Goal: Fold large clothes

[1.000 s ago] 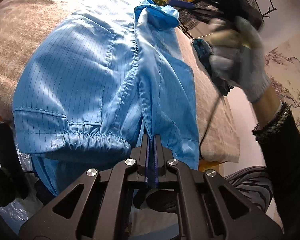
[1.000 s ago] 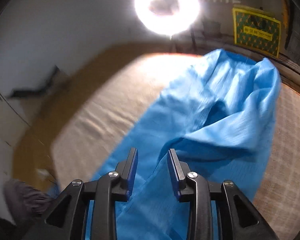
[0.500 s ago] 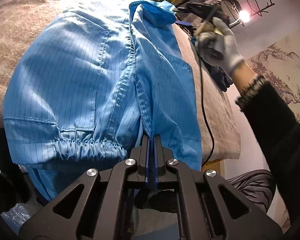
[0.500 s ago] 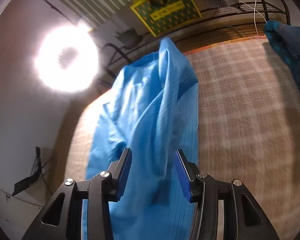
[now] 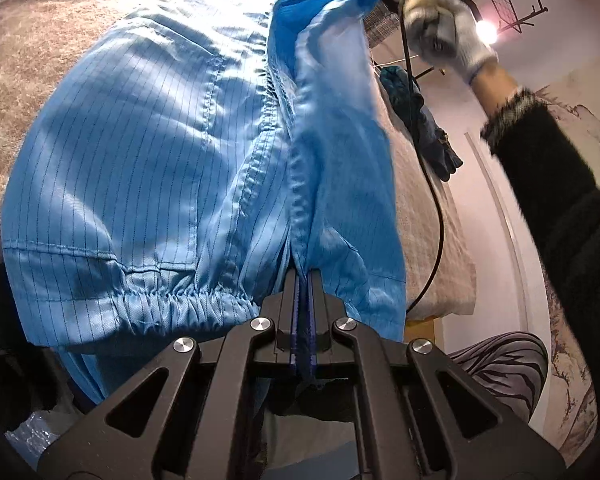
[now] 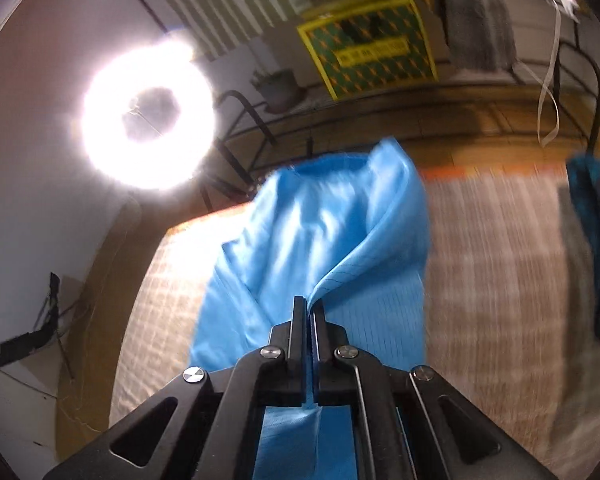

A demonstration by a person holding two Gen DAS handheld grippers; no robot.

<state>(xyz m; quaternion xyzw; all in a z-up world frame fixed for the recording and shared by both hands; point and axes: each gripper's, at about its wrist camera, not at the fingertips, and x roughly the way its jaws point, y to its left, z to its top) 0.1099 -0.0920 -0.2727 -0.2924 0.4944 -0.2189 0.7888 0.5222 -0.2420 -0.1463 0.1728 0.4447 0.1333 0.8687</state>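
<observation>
Where my right gripper (image 6: 309, 312) stood with its jaws apart over loose cloth a moment ago, it is now clamped on a raised fold of the blue garment (image 6: 324, 236), the fabric pinched up into a ridge just ahead of the fingertips. My left gripper (image 5: 303, 280) is as before: closed on the garment's front edge, cloth sandwiched between the pads. Seen from the left side, my gloved right hand (image 5: 448, 28) has moved further away and up, and the far end of the garment now lifts with it.

Item: garment, light blue, thin dark pinstripes, glossy weave. One elastic gathered cuff or hem (image 5: 188, 300) just left of my left gripper; one long stitched seam running away from its tips. Lies spread on the beige textured cover of the table (image 5: 40, 52), its near end hanging over the edge beneath my left gripper.

Count: blue garments, one; grippers, two, both holding it; dark teal cloth (image 6: 596, 240), one, well off to the right of my right gripper; ring light (image 6: 148, 116), one, up and left; yellow-green patterned bag (image 6: 370, 46), one, beyond the table.
</observation>
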